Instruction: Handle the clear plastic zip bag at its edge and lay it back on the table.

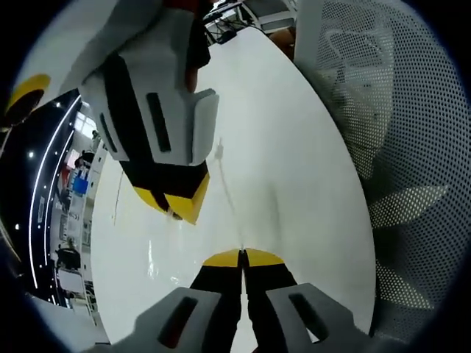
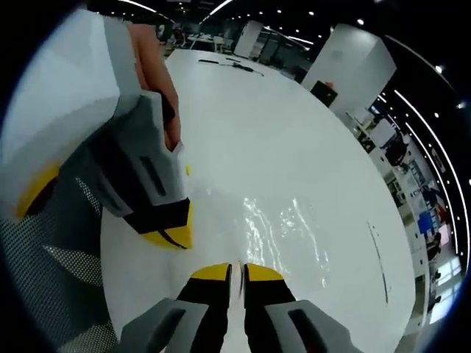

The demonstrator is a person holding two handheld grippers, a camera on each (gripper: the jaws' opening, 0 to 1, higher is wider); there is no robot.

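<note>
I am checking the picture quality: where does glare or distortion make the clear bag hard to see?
Right gripper view: ceiling lights glint off the wrinkled clear plastic zip bag, marking it on the white round table. Left gripper view: bag nearly invisible, faint streaks; fisheye bends the table edge.

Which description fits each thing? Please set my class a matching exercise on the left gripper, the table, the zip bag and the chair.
Things:
1. left gripper
2. table
3. zip bag
4. chair

Descriptions:
A. perforated mesh
B. clear, with glossy wrinkles
C. shut on the bag's edge
D. plain white

Pairs: 1-C, 2-D, 3-B, 4-A.
</note>
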